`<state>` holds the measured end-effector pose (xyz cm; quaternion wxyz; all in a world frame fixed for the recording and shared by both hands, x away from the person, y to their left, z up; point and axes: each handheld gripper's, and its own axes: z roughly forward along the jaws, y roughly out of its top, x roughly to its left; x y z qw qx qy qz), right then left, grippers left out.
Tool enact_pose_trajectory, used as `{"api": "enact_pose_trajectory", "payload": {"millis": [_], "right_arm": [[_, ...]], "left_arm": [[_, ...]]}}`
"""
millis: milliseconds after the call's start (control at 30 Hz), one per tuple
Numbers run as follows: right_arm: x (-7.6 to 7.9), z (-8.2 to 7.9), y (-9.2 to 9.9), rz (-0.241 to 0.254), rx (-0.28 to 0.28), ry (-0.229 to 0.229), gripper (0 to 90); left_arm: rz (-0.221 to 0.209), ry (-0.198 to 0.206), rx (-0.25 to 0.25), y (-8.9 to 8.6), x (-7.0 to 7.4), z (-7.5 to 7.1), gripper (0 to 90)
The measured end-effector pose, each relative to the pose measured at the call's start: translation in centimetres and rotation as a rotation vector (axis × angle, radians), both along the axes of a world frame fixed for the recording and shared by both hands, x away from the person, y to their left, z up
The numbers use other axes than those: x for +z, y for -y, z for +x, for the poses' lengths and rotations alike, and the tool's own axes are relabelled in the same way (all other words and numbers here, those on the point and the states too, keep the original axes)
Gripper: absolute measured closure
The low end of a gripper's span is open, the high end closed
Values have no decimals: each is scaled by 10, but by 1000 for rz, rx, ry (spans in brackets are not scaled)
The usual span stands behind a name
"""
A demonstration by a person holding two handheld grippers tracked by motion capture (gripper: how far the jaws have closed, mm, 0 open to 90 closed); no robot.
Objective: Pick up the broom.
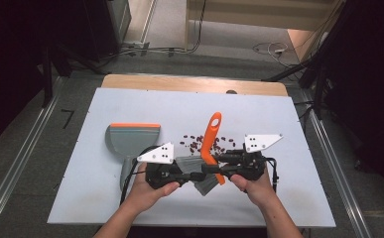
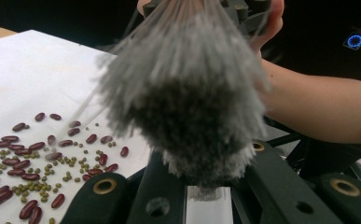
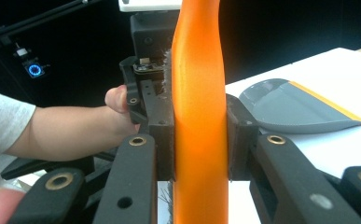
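One brush (image 1: 207, 163) is in hand, held between two grippers just above the near middle of the white table (image 1: 105, 203). Its orange handle (image 3: 199, 116) runs upright through the right gripper (image 1: 227, 167), whose jaws are clamped on it from both sides; in the right gripper view the pads press flat against the orange plastic. The grey bristles (image 2: 187, 98) point at the left gripper (image 1: 187, 174), whose jaws are closed on the bristle end, the tuft fanning out above them in the left gripper view. The two grippers face each other, almost touching, with the brush between them. One grey dustpan (image 1: 132, 139) with an orange edge lies on the table to the left, near the left gripper. Many dark red beans (image 2: 24, 149) and small green beans (image 2: 33, 186), too many to count, are scattered just beyond the brush.
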<state>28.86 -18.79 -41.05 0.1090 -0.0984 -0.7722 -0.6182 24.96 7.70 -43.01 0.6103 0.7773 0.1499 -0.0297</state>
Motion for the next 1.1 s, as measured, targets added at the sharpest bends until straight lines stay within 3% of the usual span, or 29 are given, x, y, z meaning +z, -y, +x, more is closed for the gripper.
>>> {"api": "enact_pose_trajectory", "payload": {"millis": [133, 233, 567, 900, 1100], "right_arm": [[2, -3, -1, -15, -41, 19, 688], [4, -5, -1, -21, -72, 30, 689], [8, -2, 10, -18, -196, 38, 689], [12, 3, 25, -64, -350, 62, 689], [14, 6, 34, -96, -435, 63, 689]], "left_arm": [[-15, 4, 34, 0, -1, 0, 806], [-8, 4, 74, 1, -1, -1, 703], [21, 13, 193, -4, -4, -6, 177], [43, 18, 280, -21, -6, -7, 9], [21, 26, 320, -31, -7, -8, 0]]}}
